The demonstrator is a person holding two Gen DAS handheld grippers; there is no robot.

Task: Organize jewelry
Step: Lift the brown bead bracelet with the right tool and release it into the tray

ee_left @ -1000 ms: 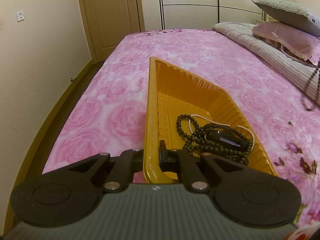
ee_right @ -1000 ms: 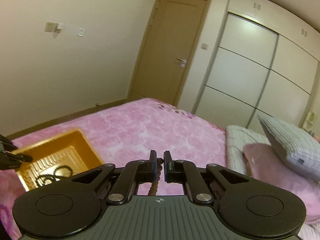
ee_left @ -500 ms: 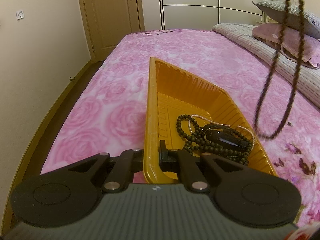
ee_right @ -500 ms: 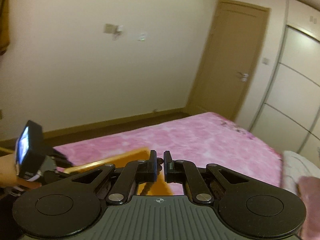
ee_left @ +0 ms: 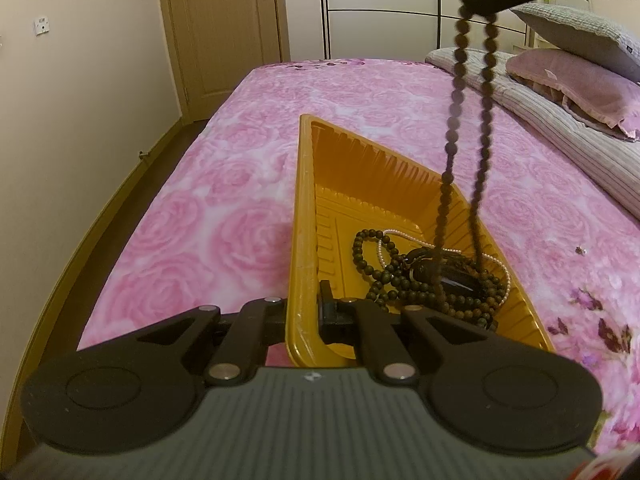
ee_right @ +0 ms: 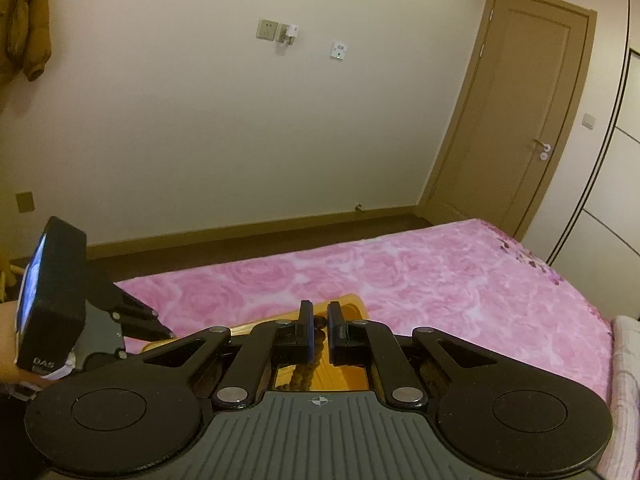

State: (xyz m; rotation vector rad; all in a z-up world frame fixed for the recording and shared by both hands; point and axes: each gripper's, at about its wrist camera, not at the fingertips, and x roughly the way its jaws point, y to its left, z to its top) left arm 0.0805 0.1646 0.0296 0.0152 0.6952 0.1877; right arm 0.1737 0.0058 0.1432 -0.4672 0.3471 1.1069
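An orange tray (ee_left: 308, 216) lies on the pink floral bed. In it lie dark bead strands (ee_left: 404, 280), a thin pearl chain (ee_left: 400, 234) and a dark oval piece (ee_left: 444, 276). My left gripper (ee_left: 304, 308) is shut on the tray's near left rim. My right gripper (ee_right: 319, 322), seen at the top right of the left wrist view (ee_left: 480, 8), is shut on a long brown bead necklace (ee_left: 450, 152) that hangs down over the tray, its lower end reaching the pile. The beads show between the right fingers (ee_right: 308, 354).
Pillows (ee_left: 576, 68) and a striped blanket (ee_left: 560, 132) lie at the bed's right. A small stud (ee_left: 579, 249) sits on the bedspread right of the tray. The wall and floor gap run along the left; a door (ee_left: 224, 28) is beyond.
My right gripper has carried the hanging bead necklace leftward from the bed's right side to over the tray and lowered it toward the pile. The left gripper and tray have stayed still.
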